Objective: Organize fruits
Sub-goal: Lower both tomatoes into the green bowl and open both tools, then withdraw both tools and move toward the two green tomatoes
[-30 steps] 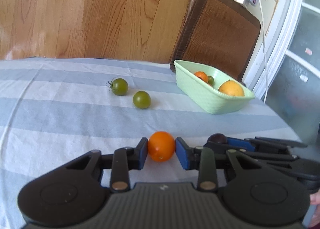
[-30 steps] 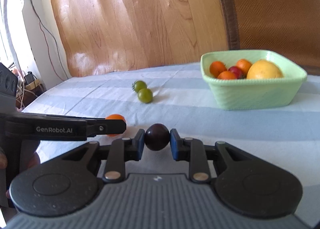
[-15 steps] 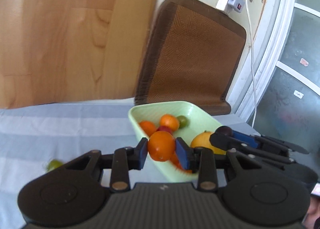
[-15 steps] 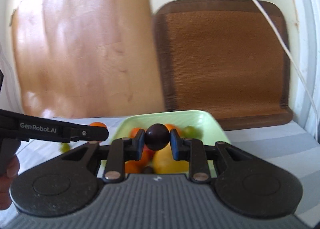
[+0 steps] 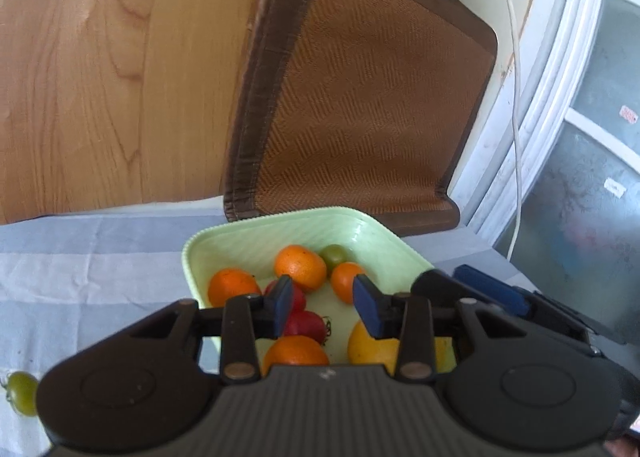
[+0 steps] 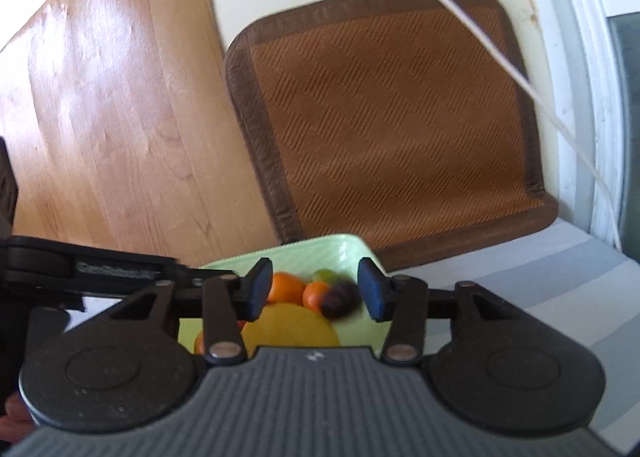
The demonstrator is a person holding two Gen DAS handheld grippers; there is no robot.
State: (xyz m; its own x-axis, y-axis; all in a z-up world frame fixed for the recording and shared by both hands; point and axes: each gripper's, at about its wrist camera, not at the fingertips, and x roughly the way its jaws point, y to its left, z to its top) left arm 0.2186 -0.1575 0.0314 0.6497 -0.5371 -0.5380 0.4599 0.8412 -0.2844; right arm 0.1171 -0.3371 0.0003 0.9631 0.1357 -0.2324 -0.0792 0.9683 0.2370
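Gaping empty over the ribbed green bowl of round fruit: both tools.

A: What differs at the left gripper from half a second ago?
B: Its jaws, then clamped on an orange fruit, now stand apart with nothing between them; an orange fruit lies in the green bowl below.

A: And the right gripper?
B: Its jaws, earlier closed on the dark plum, are likewise spread; the plum now sits inside the bowl beside a small orange fruit.
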